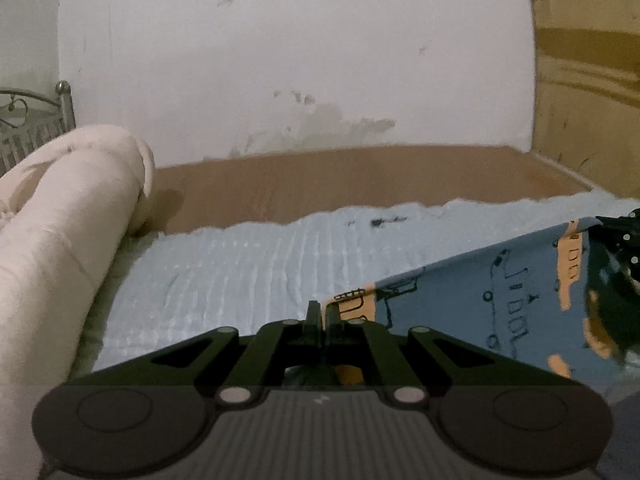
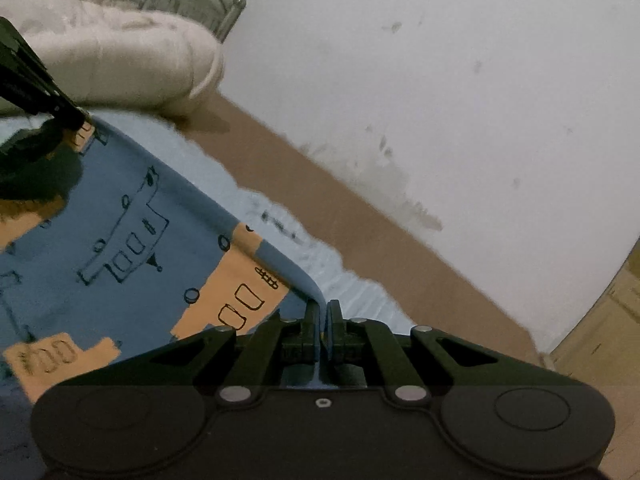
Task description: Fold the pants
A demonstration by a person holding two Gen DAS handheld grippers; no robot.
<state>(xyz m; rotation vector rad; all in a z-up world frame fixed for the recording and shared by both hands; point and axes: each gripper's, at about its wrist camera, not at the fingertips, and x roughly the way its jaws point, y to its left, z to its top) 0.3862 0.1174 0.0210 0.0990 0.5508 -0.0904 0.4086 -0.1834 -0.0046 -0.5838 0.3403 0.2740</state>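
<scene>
Dim, flat indoor light, soft motion blur, heavy fisheye bending, black vignetted corners, faint shadows

Under my claws is a brown bed [image 1: 360, 176]; on it lie a pale blue cover [image 1: 248, 264] and a rolled cream blanket [image 1: 68, 200].

The pants [image 2: 120, 216] are of smooth, matt woven cloth, blue with orange patches and black line print. The light blue cover [image 1: 240, 264] beneath is ribbed, textured cloth. The rolled cream bedding [image 1: 68, 208] at the left of the frame appears soft and plush. The left gripper [image 1: 321, 312] and right gripper [image 2: 323, 312] are of matt black plastic with dull metal pins. The bed frame [image 1: 60, 100], upper left, is glossy metal. The wall [image 1: 300, 60] is matt, scuffed plaster; the brown board [image 1: 360, 180] looks like smooth wood.
</scene>
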